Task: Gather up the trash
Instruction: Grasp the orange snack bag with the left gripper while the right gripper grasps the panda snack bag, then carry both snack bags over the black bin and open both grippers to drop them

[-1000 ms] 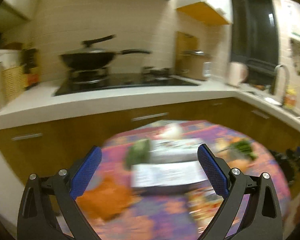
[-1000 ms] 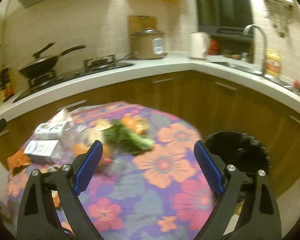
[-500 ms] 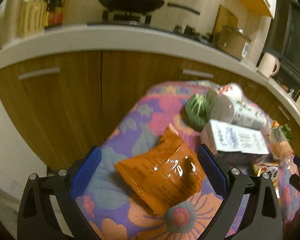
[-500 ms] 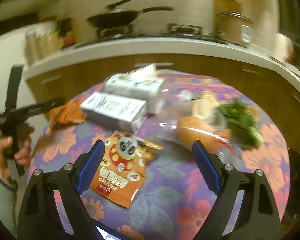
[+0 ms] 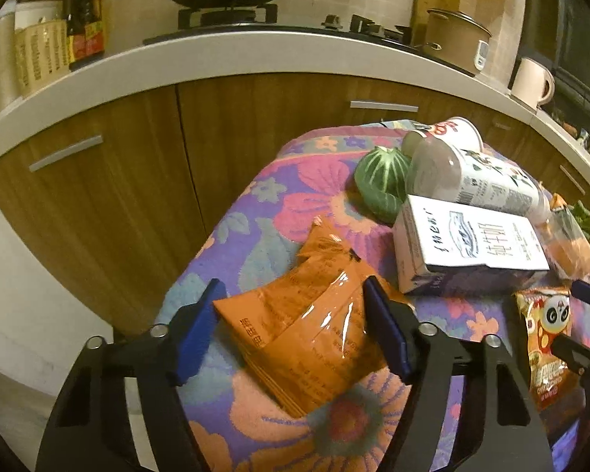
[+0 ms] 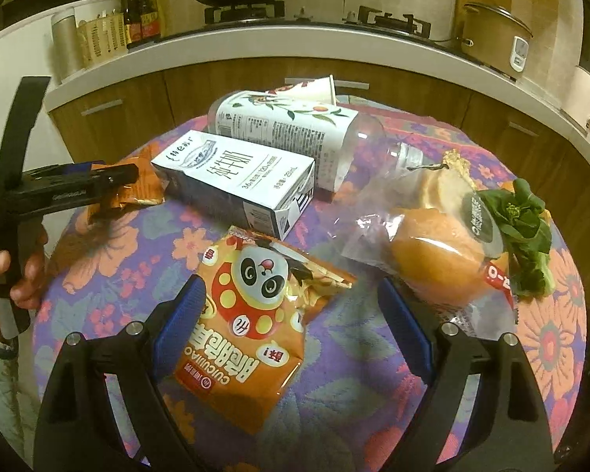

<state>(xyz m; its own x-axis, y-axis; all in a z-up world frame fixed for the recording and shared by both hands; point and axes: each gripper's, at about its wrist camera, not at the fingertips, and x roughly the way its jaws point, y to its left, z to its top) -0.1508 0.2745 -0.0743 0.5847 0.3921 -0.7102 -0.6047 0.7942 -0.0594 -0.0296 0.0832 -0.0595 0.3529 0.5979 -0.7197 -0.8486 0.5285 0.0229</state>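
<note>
Left gripper point(image 5: 291, 322) is closing, jaws straddling the plain orange wrapper point(image 5: 306, 326): the wrapper is lying flat on the floral tablecloth point(image 5: 263, 212), filling most of the gap, its near end passing back under the jaws, its far corner sticking out past the tips. Right-hand pad is looking about touching the wrapper edge, left-hand pad is sitting just beside it; can't tell if either is pressing yet. Right gripper point(image 6: 291, 310) is closing slightly, jaws wide apart over the panda snack bag point(image 6: 251, 322): bag is sitting between them, crowding the left pad, well clear of the right pad. Milk carton point(image 6: 236, 181) is lying just beyond the tips.
</note>
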